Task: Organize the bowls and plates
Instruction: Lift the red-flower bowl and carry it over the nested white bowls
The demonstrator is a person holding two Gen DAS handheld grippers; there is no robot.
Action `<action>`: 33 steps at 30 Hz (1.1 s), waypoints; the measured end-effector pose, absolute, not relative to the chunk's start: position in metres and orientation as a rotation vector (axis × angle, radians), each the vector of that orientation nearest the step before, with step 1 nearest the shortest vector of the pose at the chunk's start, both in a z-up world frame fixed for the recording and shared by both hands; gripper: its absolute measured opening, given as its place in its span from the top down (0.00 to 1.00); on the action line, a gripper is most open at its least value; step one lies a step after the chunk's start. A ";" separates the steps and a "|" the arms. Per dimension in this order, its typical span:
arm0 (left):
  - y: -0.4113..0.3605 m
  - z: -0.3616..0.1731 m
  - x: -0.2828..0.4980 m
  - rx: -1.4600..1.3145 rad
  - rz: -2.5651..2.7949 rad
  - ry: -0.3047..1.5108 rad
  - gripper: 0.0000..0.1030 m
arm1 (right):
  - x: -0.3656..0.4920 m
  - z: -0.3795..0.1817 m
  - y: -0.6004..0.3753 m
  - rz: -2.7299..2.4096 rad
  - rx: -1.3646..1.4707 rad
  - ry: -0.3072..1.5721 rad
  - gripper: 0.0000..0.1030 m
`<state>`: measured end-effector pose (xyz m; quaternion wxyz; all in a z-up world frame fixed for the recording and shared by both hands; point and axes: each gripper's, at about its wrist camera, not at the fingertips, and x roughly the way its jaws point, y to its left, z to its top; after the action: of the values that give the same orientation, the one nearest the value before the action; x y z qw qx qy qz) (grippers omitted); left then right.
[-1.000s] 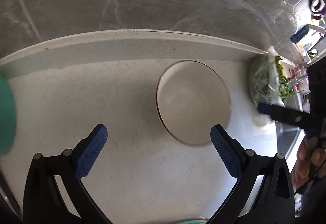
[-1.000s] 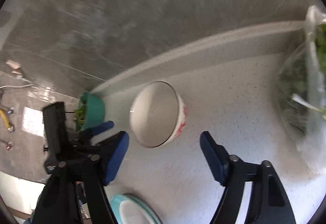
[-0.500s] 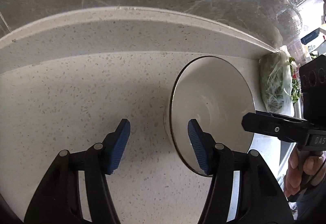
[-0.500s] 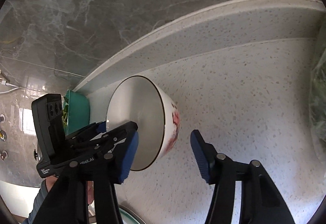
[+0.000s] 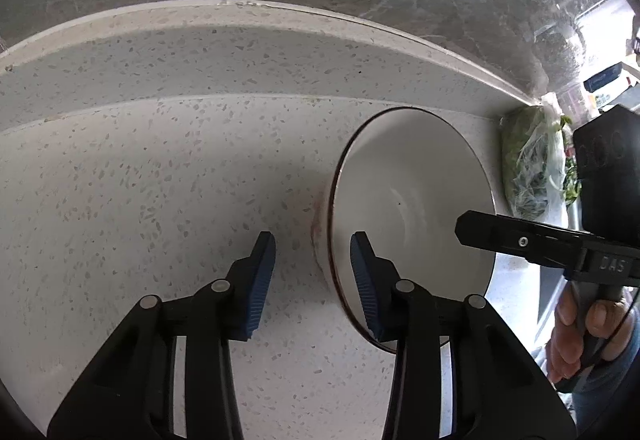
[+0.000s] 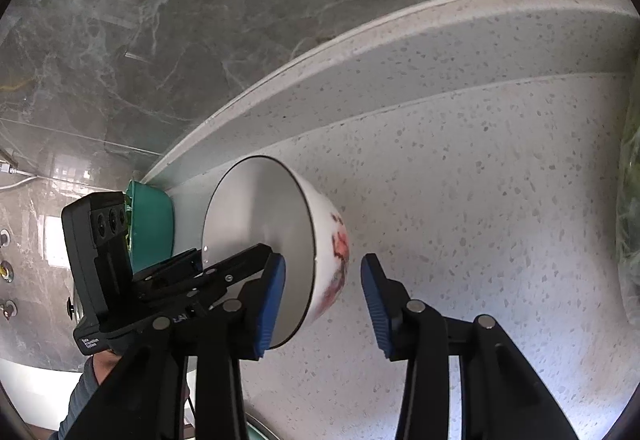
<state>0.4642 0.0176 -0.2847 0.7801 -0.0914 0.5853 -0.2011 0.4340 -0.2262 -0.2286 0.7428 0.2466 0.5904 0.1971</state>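
**Fingers straddling the bowl's rim from both sides**

Fingers of both tools are sitting part-open around the wall of the same white bowl (image 5: pixel 412 208), and neither pair is pinching it yet. On the left gripper (image 5: pixel 313 280), one blue pad is reaching inside the bowl and the other is hanging outside over the bare counter (image 5: pixel 140 180), with a clear gap showing between pad and porcelain on either side. The right gripper (image 6: pixel 323 300) is doing the mirror of that at the opposite side of the rim: its inner pad is hovering over the bowl's hollow, its outer pad is standing off from the red-patterned outer wall, again with daylight between. I cannot tell whether any pad is brushing the rim.

The bowl is sitting upright on the speckled counter, directly ahead of both tools and between them, so neither hand is clearly nearer. Whichever closes first will be taking the wall edgewise, and to my eye the grip will depend on the rim staying centred in that gap.

Further back, a green bowl (image 6: pixel 154 224) is standing beyond the left tool against the counter's raised back edge, and a bag of greens (image 5: pixel 532 164) is lying off to the other side, well apart from the white bowl.
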 end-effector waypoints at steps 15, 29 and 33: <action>0.021 -0.285 0.476 -0.222 -0.519 1.301 0.84 | 0.437 -0.239 -0.240 0.489 0.587 1.318 0.76; 0.003 -0.272 0.466 -0.225 -0.515 1.324 0.84 | 0.429 -0.230 -0.252 0.462 0.604 1.322 0.79; -0.008 -0.262 0.456 -0.213 -0.512 1.325 0.84 | 0.422 -0.221 -0.260 0.458 0.621 1.318 0.79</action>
<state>0.4564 -0.0079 -0.2620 0.7531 -0.0976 0.6069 -0.2345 0.4219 -0.2596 -0.2210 0.7223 0.2812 0.5969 0.2074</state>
